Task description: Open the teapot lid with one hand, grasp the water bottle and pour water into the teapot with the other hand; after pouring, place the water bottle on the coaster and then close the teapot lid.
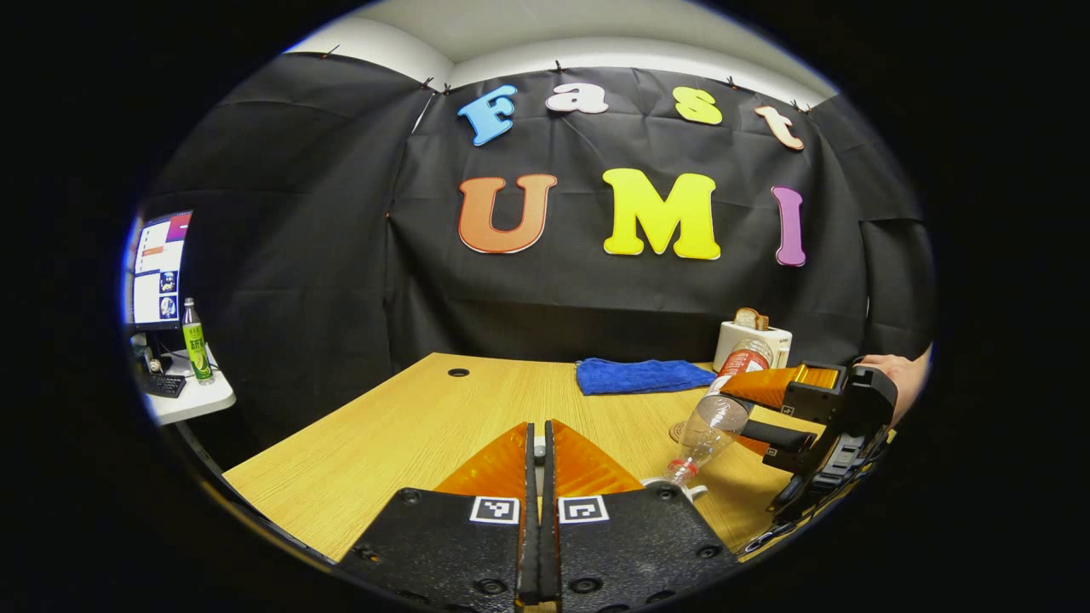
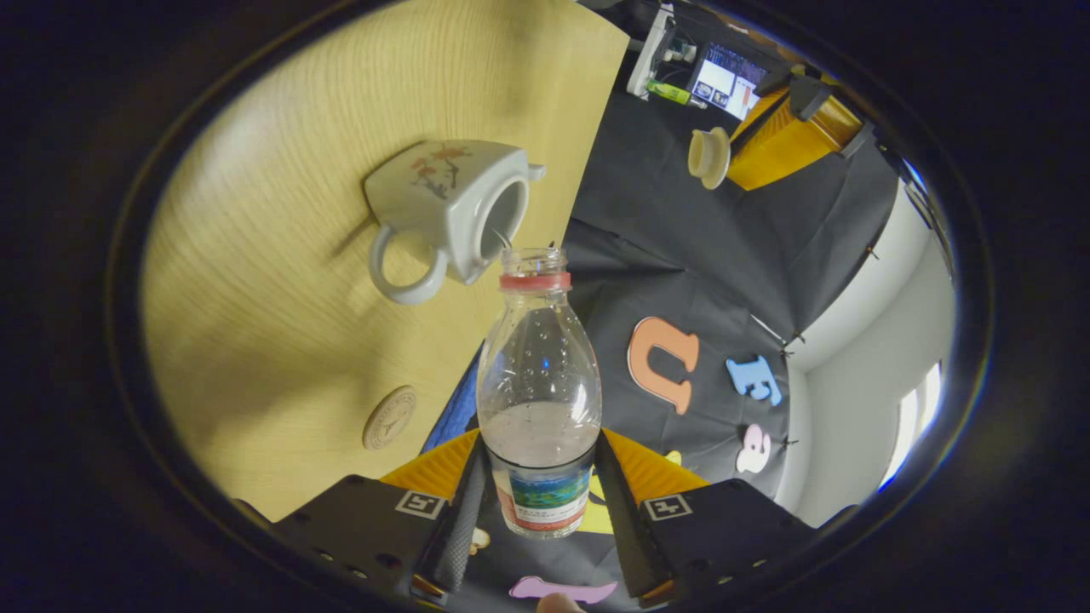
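Pouring now, I have my right gripper [image 2: 536, 502] clenched around the label end of the water bottle [image 2: 536, 383], its open neck tipped just over the mouth of the white teapot [image 2: 451, 213] on the wooden table [image 2: 281, 358]. My left gripper [image 2: 724, 157], fingers pressed together, holds the teapot lid [image 2: 708, 157] up and well clear. Tilting further risks water missing the opening; drifting could knock the pot. The coaster [image 2: 389, 417] lies near, unused.
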Demonstrator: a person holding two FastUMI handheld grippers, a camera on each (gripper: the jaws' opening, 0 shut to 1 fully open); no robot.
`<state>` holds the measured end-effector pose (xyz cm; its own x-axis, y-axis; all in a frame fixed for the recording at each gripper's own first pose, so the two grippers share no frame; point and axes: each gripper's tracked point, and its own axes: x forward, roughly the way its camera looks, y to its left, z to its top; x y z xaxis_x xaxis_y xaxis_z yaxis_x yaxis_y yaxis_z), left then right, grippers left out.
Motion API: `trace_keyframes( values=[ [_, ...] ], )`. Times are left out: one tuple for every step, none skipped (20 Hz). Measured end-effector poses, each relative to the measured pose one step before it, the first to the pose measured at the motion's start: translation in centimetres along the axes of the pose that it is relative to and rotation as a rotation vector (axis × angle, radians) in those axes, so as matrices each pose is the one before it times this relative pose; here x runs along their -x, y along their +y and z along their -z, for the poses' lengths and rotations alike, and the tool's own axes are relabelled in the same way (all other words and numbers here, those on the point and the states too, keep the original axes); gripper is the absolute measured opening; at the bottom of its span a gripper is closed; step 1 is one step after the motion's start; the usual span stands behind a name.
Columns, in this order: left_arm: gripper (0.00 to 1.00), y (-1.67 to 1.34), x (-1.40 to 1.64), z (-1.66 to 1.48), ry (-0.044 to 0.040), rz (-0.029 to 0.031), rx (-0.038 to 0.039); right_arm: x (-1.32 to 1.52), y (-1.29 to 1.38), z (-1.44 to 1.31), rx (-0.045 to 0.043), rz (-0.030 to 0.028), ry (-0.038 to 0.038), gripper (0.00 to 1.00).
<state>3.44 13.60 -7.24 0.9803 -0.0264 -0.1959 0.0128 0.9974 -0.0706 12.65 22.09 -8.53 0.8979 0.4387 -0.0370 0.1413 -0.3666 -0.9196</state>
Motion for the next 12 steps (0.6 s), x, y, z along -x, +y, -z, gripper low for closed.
trace_keyframes(
  values=[
    [0.03,0.007,0.055,-0.004,0.00007,0.00055,-0.00049,-0.056,-0.060,-0.034,0.00332,-0.00038,-0.00057,0.69],
    [0.03,-0.021,0.025,-0.041,-0.00017,0.00178,-0.00042,0.089,-0.082,-0.022,0.00582,0.00057,-0.00069,0.69],
    [0.03,0.025,0.024,-0.057,-0.00161,-0.00078,0.00105,-0.011,-0.091,-0.038,0.00731,0.00339,-0.00180,0.69],
    [0.03,0.010,0.049,0.021,-0.00044,0.00100,0.00196,0.047,-0.144,-0.040,0.00757,0.00509,-0.00048,0.69],
    [0.03,0.029,-0.040,-0.059,-0.00034,0.00020,0.00186,0.077,-0.033,-0.068,0.00636,0.00452,-0.00199,0.69],
    [0.03,0.049,0.044,0.039,-0.00073,-0.00049,0.00075,0.008,-0.076,-0.039,0.00831,0.00287,-0.00292,0.69],
    [0.03,0.000,-0.013,-0.017,-0.00055,0.00019,0.00017,0.016,-0.173,-0.078,0.00981,0.00419,-0.00267,0.69],
    [0.03,-0.046,0.105,-0.108,-0.00115,0.00131,0.00105,0.109,-0.284,-0.039,0.00784,0.00425,-0.00206,0.69],
    [0.03,0.039,-0.017,0.029,-0.00041,0.00085,0.00139,-0.020,-0.089,-0.112,0.00592,0.00355,-0.00055,0.69],
    [0.03,-0.069,-0.035,0.005,-0.00028,0.00138,0.00032,-0.041,-0.127,0.036,0.00505,0.00301,0.00142,0.70],
    [0.03,-0.064,0.021,-0.049,-0.00008,0.00075,-0.00024,-0.194,-0.220,0.078,0.00491,0.00316,0.00092,0.69],
    [0.03,0.113,-0.004,0.035,0.00037,0.00054,0.00068,-0.098,-0.258,0.068,0.00501,0.00325,0.00012,0.69]
  ],
)
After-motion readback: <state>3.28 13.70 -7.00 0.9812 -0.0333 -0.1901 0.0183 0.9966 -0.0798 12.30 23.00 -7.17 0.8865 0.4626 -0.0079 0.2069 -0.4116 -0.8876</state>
